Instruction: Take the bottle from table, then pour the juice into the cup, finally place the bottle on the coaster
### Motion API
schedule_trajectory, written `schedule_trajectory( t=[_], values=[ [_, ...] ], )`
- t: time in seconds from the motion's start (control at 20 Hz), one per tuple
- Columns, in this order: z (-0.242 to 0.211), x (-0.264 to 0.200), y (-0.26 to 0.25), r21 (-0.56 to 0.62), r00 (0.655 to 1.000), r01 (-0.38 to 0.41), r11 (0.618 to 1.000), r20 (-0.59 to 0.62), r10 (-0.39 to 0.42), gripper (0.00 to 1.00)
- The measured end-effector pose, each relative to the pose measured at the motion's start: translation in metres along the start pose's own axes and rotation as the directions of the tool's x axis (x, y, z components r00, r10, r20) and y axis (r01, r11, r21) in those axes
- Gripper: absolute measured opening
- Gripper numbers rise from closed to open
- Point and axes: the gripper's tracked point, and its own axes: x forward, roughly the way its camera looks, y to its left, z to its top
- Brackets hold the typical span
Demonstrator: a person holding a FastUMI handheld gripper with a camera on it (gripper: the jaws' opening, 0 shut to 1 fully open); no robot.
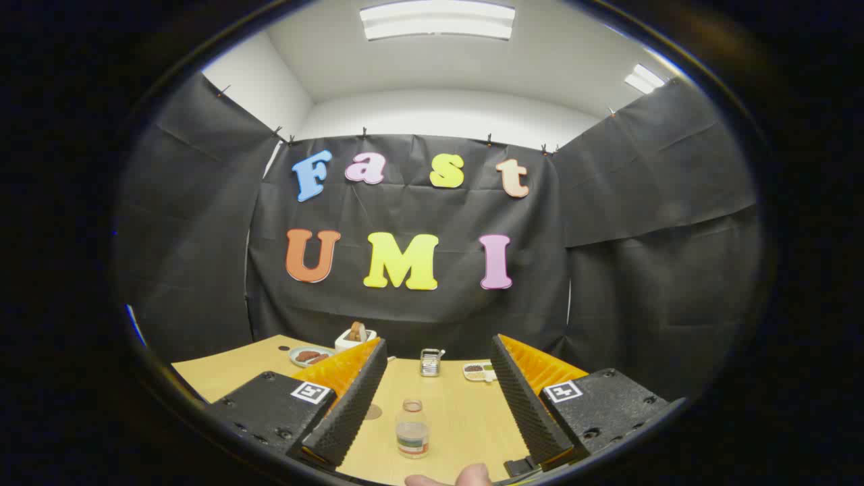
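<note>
Standing between spread fingers (358,398), bottle (412,429) untouched

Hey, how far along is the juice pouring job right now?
Nothing looks done yet. The bottle stands upright on the table, between the fingers of the open gripper, which touch nothing. A small round disc beside the near finger may be the coaster. In hand: lining up for the grasp. Left: gripping the bottle, pouring, and setting it on the coaster.

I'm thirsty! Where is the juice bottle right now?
The bottle stands upright on the wooden table, between the open gripper's two fingers and untouched by them.
</note>
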Motion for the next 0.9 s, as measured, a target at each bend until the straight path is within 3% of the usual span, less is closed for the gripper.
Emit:
schedule_trajectory(
  t=[0.9],
  values=[
    [0.0075, -0.0086, 0.0039, -0.010, 1.000, -0.004, 1.000, 0.021, 0.004, 0.99]
  ],
)
